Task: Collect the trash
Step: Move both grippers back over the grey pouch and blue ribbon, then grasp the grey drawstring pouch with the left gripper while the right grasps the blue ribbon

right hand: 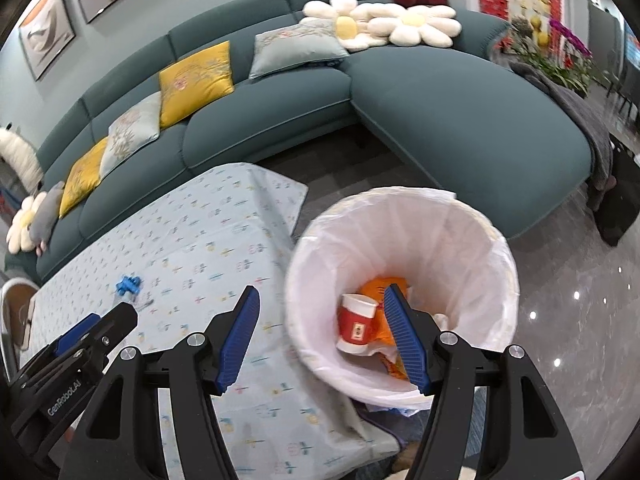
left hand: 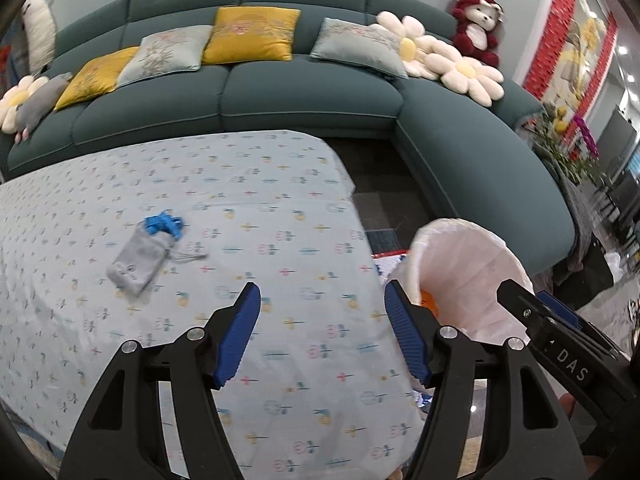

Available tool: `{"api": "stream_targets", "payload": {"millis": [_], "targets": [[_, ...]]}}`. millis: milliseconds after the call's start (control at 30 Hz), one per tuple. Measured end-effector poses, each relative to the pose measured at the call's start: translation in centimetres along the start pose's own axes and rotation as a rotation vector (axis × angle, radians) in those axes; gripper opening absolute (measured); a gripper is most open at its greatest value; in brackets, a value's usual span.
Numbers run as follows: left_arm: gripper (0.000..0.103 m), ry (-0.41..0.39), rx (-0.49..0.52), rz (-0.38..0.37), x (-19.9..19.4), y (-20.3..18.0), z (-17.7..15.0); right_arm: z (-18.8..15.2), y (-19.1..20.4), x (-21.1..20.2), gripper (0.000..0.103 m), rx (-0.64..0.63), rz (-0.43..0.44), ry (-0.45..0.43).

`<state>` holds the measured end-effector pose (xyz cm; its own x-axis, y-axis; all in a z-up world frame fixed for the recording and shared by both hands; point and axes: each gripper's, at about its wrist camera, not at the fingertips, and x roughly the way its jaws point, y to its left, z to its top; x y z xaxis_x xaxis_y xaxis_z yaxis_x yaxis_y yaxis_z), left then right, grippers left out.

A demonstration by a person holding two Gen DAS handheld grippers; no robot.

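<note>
A bin with a white liner (right hand: pixel 460 240) stands on the floor beside the table's right end; it also shows in the left wrist view (left hand: pixel 472 264). Inside lie a red paper cup (right hand: pixel 356 324) and an orange wrapper (right hand: pixel 380 286). A grey pouch (left hand: pixel 140 260) with a blue item (left hand: pixel 164 226) at its mouth lies on the patterned tablecloth (left hand: pixel 240 208). My left gripper (left hand: pixel 322 334) is open and empty above the cloth. My right gripper (right hand: pixel 322 338) is open and empty, over the bin's near rim.
A teal corner sofa (left hand: pixel 304 92) with yellow and grey cushions, flower pillows and a red plush bear (left hand: pixel 478 26) curves behind the table. Dark carpet and glossy floor (right hand: pixel 580 320) lie to the right. Potted plants (right hand: pixel 548 52) stand at the far right.
</note>
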<state>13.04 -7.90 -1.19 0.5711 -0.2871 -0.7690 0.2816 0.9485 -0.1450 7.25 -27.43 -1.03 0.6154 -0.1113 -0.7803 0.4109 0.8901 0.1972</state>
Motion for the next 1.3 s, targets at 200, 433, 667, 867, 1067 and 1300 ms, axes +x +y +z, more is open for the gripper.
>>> {"api": "stream_targets", "payload": {"millis": [200,433,667,867,1067,1300], "targets": [[0.065,-0.012,-0.051,0.033,-0.9,3.4,-0.3,-0.4,3.3,-0.1,0.062,-0.056,0.016,0.006],[0.071,-0.018,-0.105,0.072,-1.8,7.7,-0.8,-1.2,7.4,0.1,0.062,-0.128,0.036,0.021],[0.08,-0.007,-0.181,0.139,-1.8,13.7,-1.8,-2.2,11.6,1.1,0.062,-0.194,0.058,0.047],[0.08,0.037,-0.275,0.18,-0.3,19.1,-2.7,-3.3,15.4,3.2,0.062,-0.251,0.082,0.085],[0.08,0.083,-0.379,0.187,2.0,22.7,-2.7,-4.3,18.6,5.8,0.062,-0.296,0.098,0.132],[0.078,0.158,-0.449,0.177,6.3,24.5,-1.6,-4.4,21.0,8.7,0.062,-0.316,0.109,0.175]]}}
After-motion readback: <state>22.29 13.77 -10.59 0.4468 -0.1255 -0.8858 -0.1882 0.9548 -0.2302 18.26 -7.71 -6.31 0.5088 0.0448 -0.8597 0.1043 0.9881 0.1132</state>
